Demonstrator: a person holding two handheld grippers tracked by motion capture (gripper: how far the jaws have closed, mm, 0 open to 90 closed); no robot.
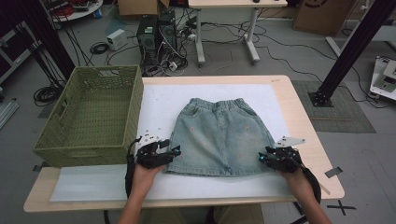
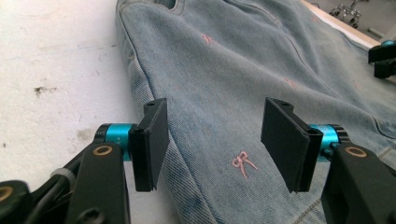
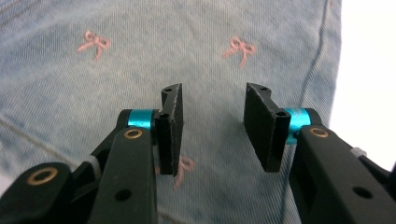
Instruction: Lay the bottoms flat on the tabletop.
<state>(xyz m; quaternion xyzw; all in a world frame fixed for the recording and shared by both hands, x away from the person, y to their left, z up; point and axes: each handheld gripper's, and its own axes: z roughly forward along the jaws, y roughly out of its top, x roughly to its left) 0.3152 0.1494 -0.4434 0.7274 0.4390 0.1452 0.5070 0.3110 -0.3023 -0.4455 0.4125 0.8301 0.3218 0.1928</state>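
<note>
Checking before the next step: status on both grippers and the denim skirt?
Left gripper open at skirt's left hem corner. Right gripper open at right hem corner. Denim skirt flat, unheld. Green basket alongside, not obstructing.

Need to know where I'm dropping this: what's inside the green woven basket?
The green woven basket shows bare mesh floor and inner walls, no items. Its near wall hides the closest strip of floor.
</note>
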